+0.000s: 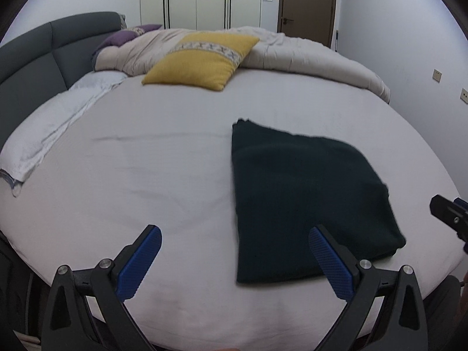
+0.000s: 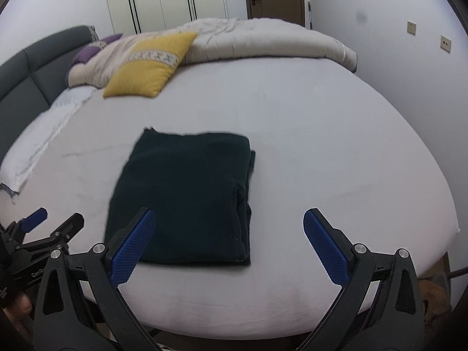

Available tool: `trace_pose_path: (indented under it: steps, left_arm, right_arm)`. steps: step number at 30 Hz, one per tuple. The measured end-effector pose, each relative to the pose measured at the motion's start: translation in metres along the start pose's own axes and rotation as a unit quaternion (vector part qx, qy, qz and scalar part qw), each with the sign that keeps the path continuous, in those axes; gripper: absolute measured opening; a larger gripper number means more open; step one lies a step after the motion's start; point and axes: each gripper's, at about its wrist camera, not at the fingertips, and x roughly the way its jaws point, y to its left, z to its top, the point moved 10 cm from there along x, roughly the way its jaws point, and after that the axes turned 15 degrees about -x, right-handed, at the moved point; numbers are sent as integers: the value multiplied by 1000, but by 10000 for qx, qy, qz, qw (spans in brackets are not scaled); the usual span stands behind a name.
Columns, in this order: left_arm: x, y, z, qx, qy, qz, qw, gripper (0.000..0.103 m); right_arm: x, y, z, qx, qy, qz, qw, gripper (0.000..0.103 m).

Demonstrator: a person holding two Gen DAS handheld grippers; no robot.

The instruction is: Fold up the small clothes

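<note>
Dark cloth (image 2: 187, 196) lies flat on the bed (image 2: 336, 161), near the front edge, already in a tidy rectangle with layered edges stacked along its right side. My guess: the fold is done or nearly done, maybe one more half-fold left. Can't tell what garment it is, too dark and blurry.

My left tool (image 1: 235, 263) is spread wide, holding nothing. In the left wrist view its right finger overlaps the cloth's near edge, its left finger sits over bare sheet. Touching or just above, can't tell.

My right tool (image 2: 229, 244) is also wide apart and empty. Its left finger overlaps the cloth's near-left corner in its own view, its right finger is over bare sheet well to the right of the cloth. Contact unclear there too.

Each tool shows at the edge of the other's view, so they sit side by side at the front of the bed.

Next move, if another fold is wanted: pinch the two near corners, one per tool, lift and carry them to the far edge (image 2: 196, 135), keeping the layers together. Risk: the stacked right-side layers (image 2: 247, 204) may slip apart if only the top one is caught.

Behind: yellow pillow (image 1: 201, 60), bunched duvet (image 1: 307, 55), all well apart from the cloth.
</note>
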Motion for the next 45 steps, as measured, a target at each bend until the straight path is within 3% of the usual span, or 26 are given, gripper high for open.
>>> trace_pose_path:
  steps: [11,45]
  left_arm:
    - [15,10,-9,34,83,84,9999,103]
    - [19,17,-9,23,96,141,9999,103]
  right_arm:
    - [57,6,-34,-80,372,-2,9993,103]
    - [54,23,-35,-244,475,141,9985,103]
